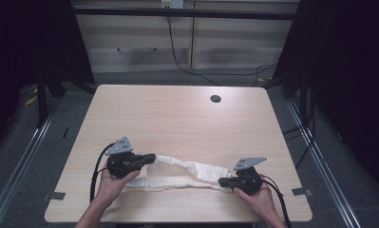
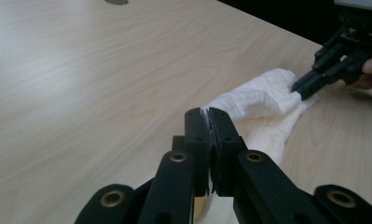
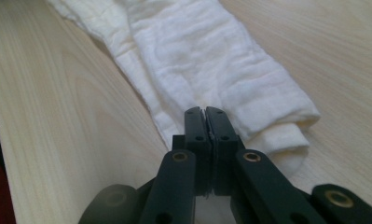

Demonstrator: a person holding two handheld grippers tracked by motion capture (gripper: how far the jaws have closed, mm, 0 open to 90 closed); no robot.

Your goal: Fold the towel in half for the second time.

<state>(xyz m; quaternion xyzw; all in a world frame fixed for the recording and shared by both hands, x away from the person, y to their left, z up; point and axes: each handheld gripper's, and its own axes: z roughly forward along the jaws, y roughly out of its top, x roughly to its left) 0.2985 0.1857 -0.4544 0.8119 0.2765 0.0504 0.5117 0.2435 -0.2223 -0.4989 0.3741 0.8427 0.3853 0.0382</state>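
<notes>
A white cloth lies bunched along the near edge of the desk. The left tool, held low, pinches its left end; the right tool clamps the right end. The 2 hands rest on the desk.

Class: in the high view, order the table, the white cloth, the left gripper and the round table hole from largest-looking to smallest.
1. Table
2. White cloth, stretched between both grippers
3. Left gripper
4. Round table hole
</notes>
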